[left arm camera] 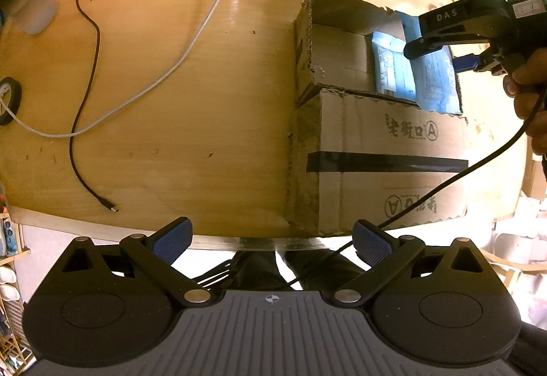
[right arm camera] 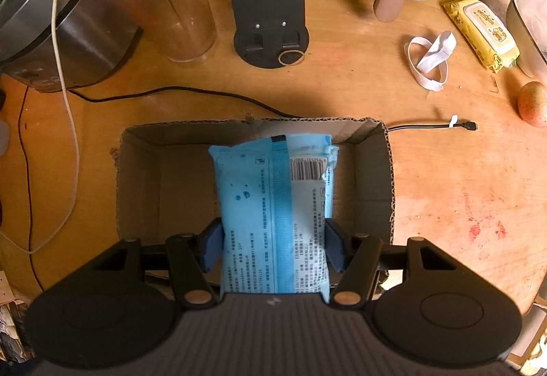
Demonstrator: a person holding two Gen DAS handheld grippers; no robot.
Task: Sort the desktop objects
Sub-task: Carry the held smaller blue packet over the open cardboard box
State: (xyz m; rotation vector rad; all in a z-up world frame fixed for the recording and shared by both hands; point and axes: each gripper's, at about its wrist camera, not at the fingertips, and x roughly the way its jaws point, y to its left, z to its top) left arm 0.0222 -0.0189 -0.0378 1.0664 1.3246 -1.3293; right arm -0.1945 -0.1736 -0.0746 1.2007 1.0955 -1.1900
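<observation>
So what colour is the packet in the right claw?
Light blue packet with a darker blue stripe; clearest in the right wrist view.

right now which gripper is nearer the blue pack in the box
Right. The right gripper has its pads on either side of the blue pack over the cardboard box. The left gripper hangs open at the table's near edge, outside the box.

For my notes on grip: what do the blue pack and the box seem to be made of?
Blue pack: apparently thin plastic film, slightly glossy, printed, with crimped end and centre seam. Box: corrugated cardboard, matt brown; the fluted cut edges show.
</observation>
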